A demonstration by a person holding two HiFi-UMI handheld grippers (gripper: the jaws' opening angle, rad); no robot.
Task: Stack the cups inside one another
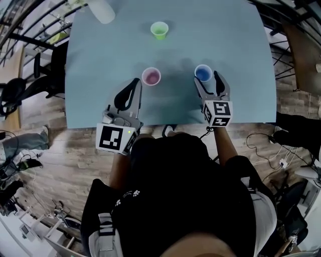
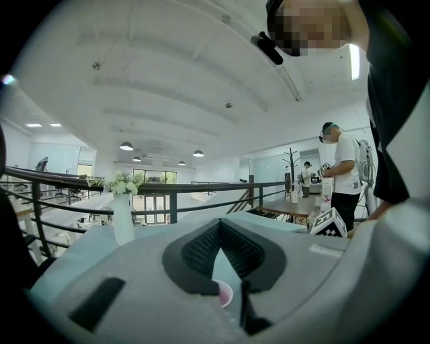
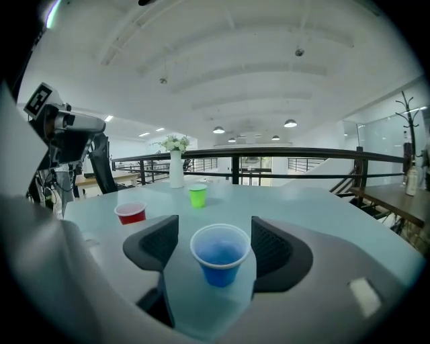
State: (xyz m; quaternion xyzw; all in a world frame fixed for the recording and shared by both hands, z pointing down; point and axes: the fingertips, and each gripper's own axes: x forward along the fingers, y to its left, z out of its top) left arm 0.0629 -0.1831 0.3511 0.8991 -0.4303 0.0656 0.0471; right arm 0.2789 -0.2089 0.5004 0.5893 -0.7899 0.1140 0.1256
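Observation:
Three cups stand apart on the pale blue table [image 1: 235, 45]. The blue cup [image 1: 203, 74] [image 3: 220, 255] sits upright between the jaws of my right gripper [image 1: 207, 78] [image 3: 216, 235], which is open; its pads stand clear of the cup on both sides. The red cup [image 1: 151, 77] [image 3: 131, 213] is to the left of it, just ahead of my left gripper [image 1: 136, 83] [image 2: 220, 225], whose jaws are shut with nothing in them. A sliver of that red cup [image 2: 225, 293] shows under the left jaws. The green cup [image 1: 159, 30] [image 3: 197, 195] stands farther back.
A white vase with flowers [image 1: 102, 10] [image 3: 176, 168] stands at the table's far left corner. The table's near edge [image 1: 170, 123] runs just under both grippers. Office chairs [image 1: 20, 90] stand left of the table, and cables lie on the floor to the right.

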